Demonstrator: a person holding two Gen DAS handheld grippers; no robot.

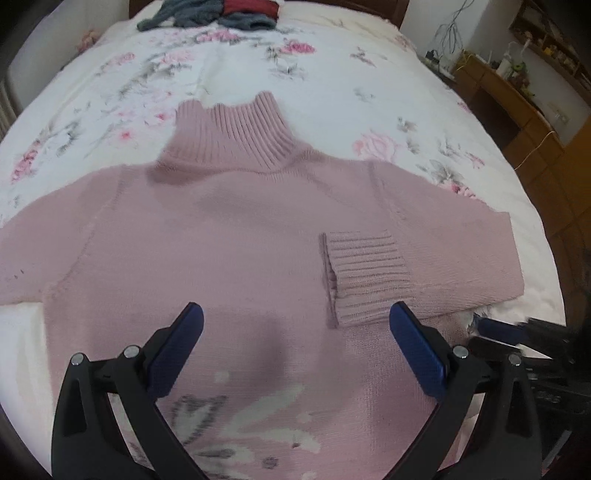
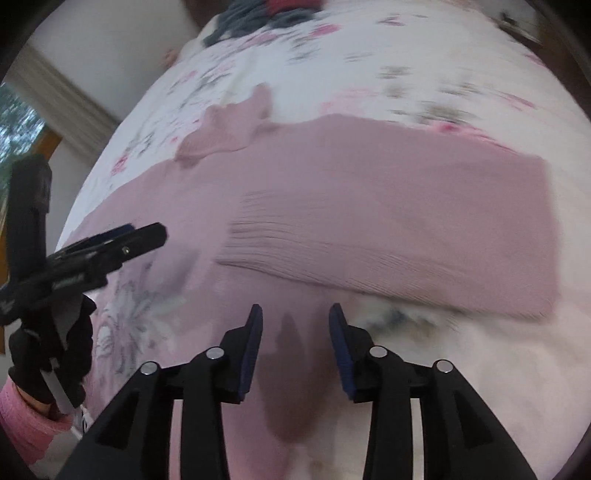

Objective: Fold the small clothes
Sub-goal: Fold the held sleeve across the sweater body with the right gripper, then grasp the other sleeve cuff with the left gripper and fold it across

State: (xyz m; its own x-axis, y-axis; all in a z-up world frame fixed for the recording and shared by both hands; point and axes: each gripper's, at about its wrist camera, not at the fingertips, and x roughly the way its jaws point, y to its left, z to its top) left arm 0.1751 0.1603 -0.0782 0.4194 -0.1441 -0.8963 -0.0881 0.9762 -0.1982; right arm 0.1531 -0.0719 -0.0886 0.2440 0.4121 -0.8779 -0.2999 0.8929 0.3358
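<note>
A pink turtleneck sweater [image 1: 229, 236] lies flat on a floral bedsheet [image 1: 110, 92], collar [image 1: 236, 133] pointing away from me. One sleeve is folded across the body, its ribbed cuff [image 1: 369, 277] resting on the chest. My left gripper [image 1: 295, 314] hovers open over the lower body of the sweater, holding nothing. In the right wrist view the sweater [image 2: 388, 184] and folded sleeve cuff [image 2: 295, 247] are blurred. My right gripper [image 2: 295, 310] is open just above the sweater's side edge, empty. The left gripper [image 2: 122, 240] shows at the left, held by a gloved hand [image 2: 51, 350].
A pile of grey and red clothes [image 1: 214, 13] sits at the far end of the bed. A wooden desk with clutter [image 1: 517, 103] stands to the right of the bed. A window and wall [image 2: 22, 122] lie off the bed's left side.
</note>
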